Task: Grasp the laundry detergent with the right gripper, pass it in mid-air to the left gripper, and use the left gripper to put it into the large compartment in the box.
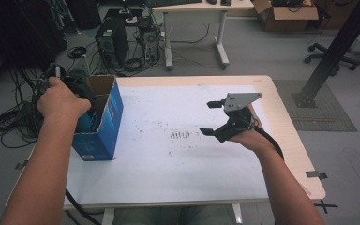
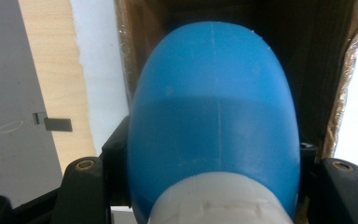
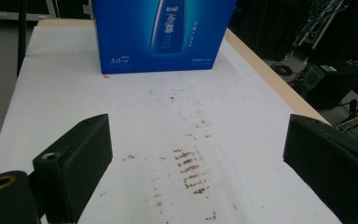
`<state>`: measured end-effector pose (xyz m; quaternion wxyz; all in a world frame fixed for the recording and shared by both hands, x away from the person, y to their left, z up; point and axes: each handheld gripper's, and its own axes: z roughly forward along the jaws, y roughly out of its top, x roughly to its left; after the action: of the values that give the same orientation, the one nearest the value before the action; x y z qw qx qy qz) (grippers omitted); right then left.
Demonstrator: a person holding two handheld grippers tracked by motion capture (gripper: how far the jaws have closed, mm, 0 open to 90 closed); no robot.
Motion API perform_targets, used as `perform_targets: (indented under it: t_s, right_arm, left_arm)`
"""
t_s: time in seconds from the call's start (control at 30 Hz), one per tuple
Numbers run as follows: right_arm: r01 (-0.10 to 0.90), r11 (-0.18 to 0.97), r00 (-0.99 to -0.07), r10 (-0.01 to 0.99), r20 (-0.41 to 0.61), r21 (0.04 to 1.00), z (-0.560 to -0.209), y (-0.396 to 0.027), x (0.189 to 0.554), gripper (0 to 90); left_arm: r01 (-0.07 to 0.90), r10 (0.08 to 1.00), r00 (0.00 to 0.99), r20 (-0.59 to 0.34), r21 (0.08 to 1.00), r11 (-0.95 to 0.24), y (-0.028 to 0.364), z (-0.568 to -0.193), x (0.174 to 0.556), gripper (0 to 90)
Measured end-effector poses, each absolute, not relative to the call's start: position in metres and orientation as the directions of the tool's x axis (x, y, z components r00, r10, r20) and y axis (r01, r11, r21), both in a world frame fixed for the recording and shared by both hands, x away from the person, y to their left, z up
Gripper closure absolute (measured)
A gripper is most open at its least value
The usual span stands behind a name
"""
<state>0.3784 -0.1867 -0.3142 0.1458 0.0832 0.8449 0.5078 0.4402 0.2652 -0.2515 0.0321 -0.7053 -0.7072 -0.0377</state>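
Left gripper (image 1: 82,101) jaws clamped on blue bottle (image 2: 214,116), long axis pointing down into blue box (image 1: 104,125); right gripper (image 1: 218,119) jaws apart, idle over desk (image 1: 168,178).

In the high view the left gripper (image 1: 82,105) is mostly hidden behind the hand (image 1: 61,99) and the box (image 1: 104,123) wall. In its own view the bottle (image 2: 214,116) between its jaws covers the box floor beyond, and the cap (image 2: 216,200) is cut off by the bottom edge (its shape stays unclear). Ahead of the right gripper (image 3: 198,154), the box top is cropped and its small print unreadable.
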Motion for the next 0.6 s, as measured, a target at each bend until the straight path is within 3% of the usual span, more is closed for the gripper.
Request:
perform_targets:
  t_s: [0.6]
  right_arm:
    - [-0.006, 0.476, -0.944, 0.286, -0.162, 0.879, -0.315, -0.184, 0.379, 8.2]
  left_arm:
    - [1.0, 0.996, 0.015, 0.085, 0.003, -0.015, 0.263, -0.268, 0.44, 38.7]
